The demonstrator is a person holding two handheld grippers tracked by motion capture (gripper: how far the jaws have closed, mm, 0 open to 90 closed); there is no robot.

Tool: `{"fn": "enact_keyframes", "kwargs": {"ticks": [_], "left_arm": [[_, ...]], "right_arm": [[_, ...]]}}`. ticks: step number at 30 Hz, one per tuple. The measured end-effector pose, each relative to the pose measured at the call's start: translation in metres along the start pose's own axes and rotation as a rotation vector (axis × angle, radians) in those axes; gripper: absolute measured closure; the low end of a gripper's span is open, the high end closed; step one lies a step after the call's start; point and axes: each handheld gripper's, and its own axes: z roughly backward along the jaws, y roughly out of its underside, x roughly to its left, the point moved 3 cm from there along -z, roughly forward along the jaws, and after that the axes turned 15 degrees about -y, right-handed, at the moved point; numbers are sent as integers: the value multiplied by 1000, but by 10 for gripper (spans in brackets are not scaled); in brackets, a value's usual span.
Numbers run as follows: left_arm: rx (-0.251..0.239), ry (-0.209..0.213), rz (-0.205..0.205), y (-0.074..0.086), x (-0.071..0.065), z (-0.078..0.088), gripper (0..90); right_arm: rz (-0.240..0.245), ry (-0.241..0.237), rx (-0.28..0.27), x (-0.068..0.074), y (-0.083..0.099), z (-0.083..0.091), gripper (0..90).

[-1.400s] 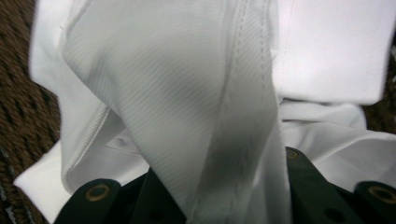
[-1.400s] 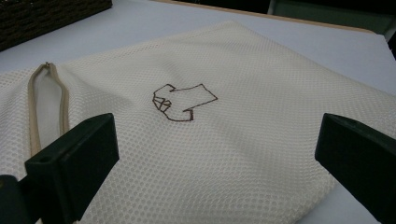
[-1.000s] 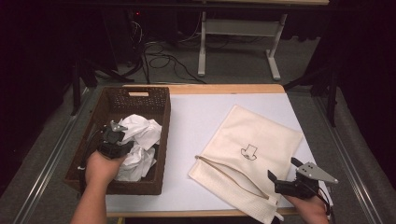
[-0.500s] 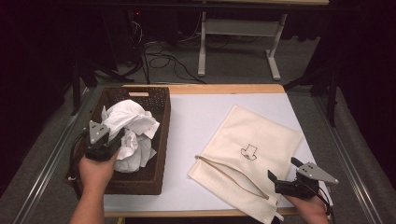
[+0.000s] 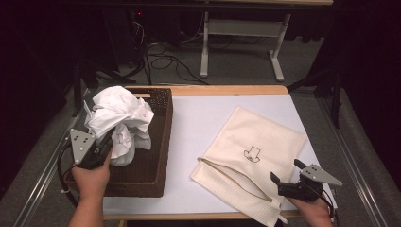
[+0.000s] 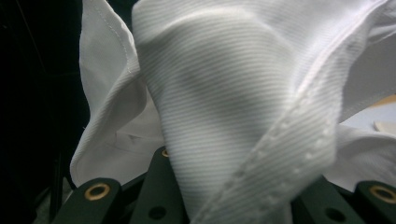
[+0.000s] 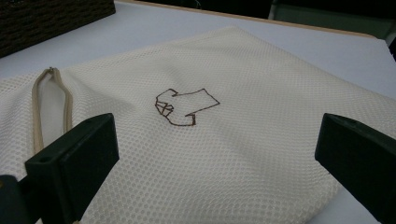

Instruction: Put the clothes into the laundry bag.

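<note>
While the left gripper (image 5: 105, 150) holds a crumpled white garment (image 5: 119, 124) bunched up above the dark wicker basket (image 5: 156, 156), its fingers are clamped narrowly on the cloth. In the left gripper view the ribbed white fabric (image 6: 233, 102) with a stitched hem spills over and between the black fingers, hiding most of them. The garment hangs over the left half of the basket, its lower folds dipping inside, and the basket sits at the left end of the white table (image 5: 203, 118). Well apart from it, a cream mesh bag (image 5: 255, 156) lies flat on the right part of the table, with a small brown shirt outline (image 7: 184, 106) drawn on it and a zipper opening (image 7: 49, 107) along its near-left edge. The right gripper (image 5: 286, 177) rests low at the bag's near corner, its fingers (image 7: 74, 161) spread wide with nothing between them, the mesh lying just beneath.
</note>
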Motion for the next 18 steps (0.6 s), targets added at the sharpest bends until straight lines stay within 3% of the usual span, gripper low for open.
{"fn": "enact_keyframes", "kwargs": {"ticks": [5, 10, 18], "left_arm": [[-69, -4, 47, -13, 1, 8, 749], [-141, 0, 58, -29, -4, 17, 748], [-203, 15, 82, -47, -11, 25, 747]], "right_arm": [[1, 4, -5, 0, -1, 1, 3], [6, 2, -6, 0, -1, 1, 3], [4, 0, -7, 1, -1, 0, 2]]}}
